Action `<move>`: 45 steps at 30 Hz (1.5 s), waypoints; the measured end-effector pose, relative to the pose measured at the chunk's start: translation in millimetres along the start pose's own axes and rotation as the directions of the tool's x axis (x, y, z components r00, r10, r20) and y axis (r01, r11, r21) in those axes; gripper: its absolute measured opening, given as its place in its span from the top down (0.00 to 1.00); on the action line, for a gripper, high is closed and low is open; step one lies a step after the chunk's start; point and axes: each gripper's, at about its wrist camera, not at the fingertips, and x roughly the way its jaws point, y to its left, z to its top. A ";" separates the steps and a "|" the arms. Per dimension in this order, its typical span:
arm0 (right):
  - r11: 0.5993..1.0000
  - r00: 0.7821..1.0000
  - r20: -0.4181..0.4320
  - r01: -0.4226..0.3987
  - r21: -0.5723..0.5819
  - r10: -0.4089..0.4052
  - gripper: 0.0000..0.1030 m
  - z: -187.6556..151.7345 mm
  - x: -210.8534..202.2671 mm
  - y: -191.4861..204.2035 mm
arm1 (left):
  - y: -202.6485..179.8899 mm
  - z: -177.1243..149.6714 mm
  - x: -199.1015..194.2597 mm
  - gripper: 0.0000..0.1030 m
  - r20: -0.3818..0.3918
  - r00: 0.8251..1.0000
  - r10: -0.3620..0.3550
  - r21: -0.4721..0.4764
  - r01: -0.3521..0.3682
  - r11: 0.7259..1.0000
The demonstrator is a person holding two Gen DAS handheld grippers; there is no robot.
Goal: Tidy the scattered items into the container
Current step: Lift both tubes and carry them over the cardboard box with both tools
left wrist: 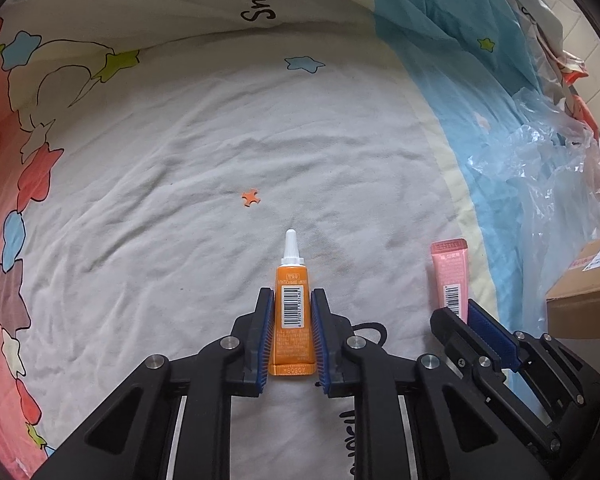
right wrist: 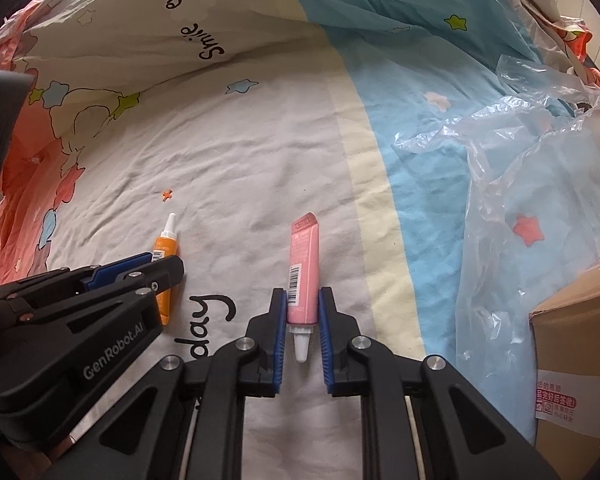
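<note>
An orange tube [left wrist: 292, 312] with a white nozzle lies on the bed sheet, nozzle pointing away. My left gripper [left wrist: 292, 294] is shut on the tube, its blue pads pressing both sides. A pink tube [right wrist: 302, 276] lies further right, white cap toward me. My right gripper [right wrist: 302, 294] is shut on the pink tube, pads touching its lower body. In the left wrist view the pink tube [left wrist: 450, 276] and right gripper [left wrist: 462, 314] show at the right. In the right wrist view the orange tube [right wrist: 163, 248] and left gripper [right wrist: 156, 266] show at the left.
A cardboard box [right wrist: 580, 364] stands at the right edge; it also shows in the left wrist view [left wrist: 588, 300]. Crumpled clear plastic film [right wrist: 532, 168] lies on the blue part of the sheet. A folded quilt [left wrist: 180, 4] rises at the back.
</note>
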 end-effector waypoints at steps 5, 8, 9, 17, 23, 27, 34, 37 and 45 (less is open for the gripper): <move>0.999 1.000 0.021 0.013 -0.047 -0.012 0.86 -2.4 -13.8 13.5 | 2.6 -2.1 -12.2 0.82 0.008 1.000 0.005 0.002 -0.005 1.000; 0.998 0.999 0.031 0.013 -0.054 -0.012 0.86 -4.2 -23.0 17.0 | 5.8 -5.7 -20.7 0.82 0.018 1.000 0.017 0.007 -0.017 1.000; 0.998 0.999 0.035 0.011 -0.055 -0.009 0.86 -4.3 -26.2 18.2 | 6.2 -4.5 -22.0 0.82 0.020 1.000 0.018 0.005 -0.018 1.000; 0.998 0.999 0.047 0.003 -0.065 0.000 0.86 -9.7 -47.4 20.2 | 15.3 -7.3 -40.7 0.82 0.033 0.999 0.037 -0.015 -0.037 0.999; 0.997 0.998 0.055 0.007 -0.083 -0.002 0.86 -14.2 -63.9 21.7 | 17.3 -19.7 -55.6 0.82 0.042 0.998 0.046 -0.016 -0.045 0.999; 0.995 0.998 0.058 0.009 -0.103 -0.003 0.86 -17.4 -74.2 24.3 | 17.7 -29.1 -66.7 0.82 0.047 0.998 0.048 -0.009 -0.047 0.999; 0.992 0.998 0.059 0.005 -0.123 0.002 0.86 -25.3 -91.3 30.6 | 18.4 -39.9 -88.5 0.82 0.063 0.997 0.049 -0.014 -0.049 0.999; 0.992 0.998 0.065 0.002 -0.129 0.006 0.86 -29.7 -100.7 33.1 | 14.9 -44.9 -98.4 0.82 0.072 0.996 0.057 -0.004 -0.057 0.998; 0.992 0.995 0.104 0.010 -0.129 0.004 0.86 -37.5 -133.4 28.0 | 0.1 -58.9 -125.8 0.82 0.099 0.993 0.060 0.028 -0.063 0.998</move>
